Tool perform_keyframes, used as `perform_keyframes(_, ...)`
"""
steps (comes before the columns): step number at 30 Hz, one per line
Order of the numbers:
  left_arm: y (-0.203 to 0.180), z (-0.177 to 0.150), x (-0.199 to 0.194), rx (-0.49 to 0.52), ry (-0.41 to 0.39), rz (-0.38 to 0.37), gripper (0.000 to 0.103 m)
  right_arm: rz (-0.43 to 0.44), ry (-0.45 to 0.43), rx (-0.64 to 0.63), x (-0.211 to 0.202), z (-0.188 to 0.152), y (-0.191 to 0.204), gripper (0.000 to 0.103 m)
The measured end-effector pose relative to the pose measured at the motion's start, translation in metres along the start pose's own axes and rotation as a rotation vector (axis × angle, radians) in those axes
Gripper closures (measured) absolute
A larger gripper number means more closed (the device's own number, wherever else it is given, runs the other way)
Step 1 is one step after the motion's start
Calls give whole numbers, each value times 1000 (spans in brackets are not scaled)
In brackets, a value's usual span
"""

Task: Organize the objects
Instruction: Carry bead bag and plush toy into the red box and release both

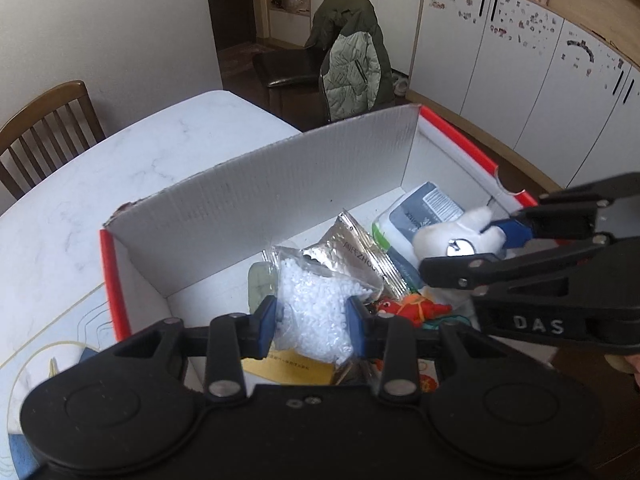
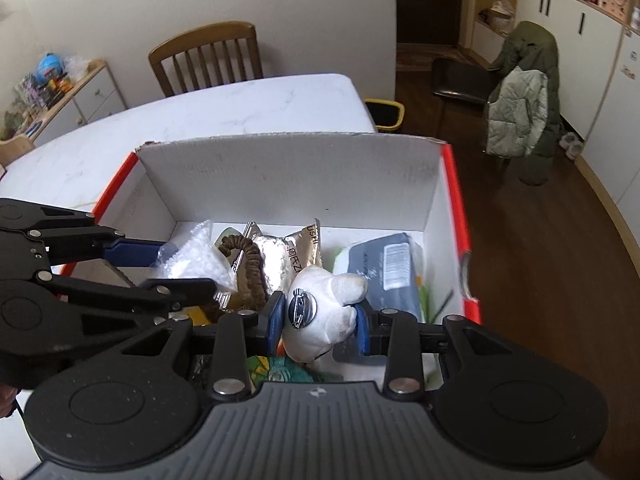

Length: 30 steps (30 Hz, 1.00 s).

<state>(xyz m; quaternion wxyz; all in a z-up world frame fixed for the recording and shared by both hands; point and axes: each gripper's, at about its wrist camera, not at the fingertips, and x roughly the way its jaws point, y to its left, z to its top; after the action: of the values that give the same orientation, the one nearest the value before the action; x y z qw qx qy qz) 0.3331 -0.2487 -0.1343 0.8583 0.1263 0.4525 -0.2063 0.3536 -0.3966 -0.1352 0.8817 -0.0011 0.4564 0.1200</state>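
Over the box (image 2: pixel 288 172), the left gripper (image 1: pixel 311 320) jaws clamp a bead bag (image 1: pixel 312 312), while the right gripper (image 2: pixel 318 322) jaws clamp a plush toy (image 2: pixel 324 312).

Yellow card (image 1: pixel 288 366) under pellet bag (image 1: pixel 312 312)

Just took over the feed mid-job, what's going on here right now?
A person is working over an open box on the table with a gripper in each hand. The left gripper is closed on a clear bag of white beads; the right gripper is closed on a white plush toy. Both items are inside the box, above foil packets, a tissue pack and other clutter.
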Motion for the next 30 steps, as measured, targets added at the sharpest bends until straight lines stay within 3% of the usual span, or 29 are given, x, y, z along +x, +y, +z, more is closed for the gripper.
perform_keyframes(11, 7, -4, 24, -35, 114, -4, 67, -3, 67, -23, 22, -1, -7, 68)
perform_keyframes(19, 7, -6, 28, -34, 131, -1, 64, 1, 62, -21, 19, -3, -9, 67)
perform_keyframes(23, 7, -5, 28, -29, 129, 2, 63, 8, 54, -25, 15, -6, -9, 60)
perform_keyframes(26, 8, -6, 28, -43, 122, 0, 56, 14, 40, -16, 9, -7, -9, 59)
perform_keyframes(28, 10, -8, 23, -48, 103, 5, 41, 26, 24, -7, 2, -7, -10, 55)
perform_keyframes(30, 11, -8, 18, -49, 79, 10, 39, 30, 1, -2, -6, -8, -9, 50)
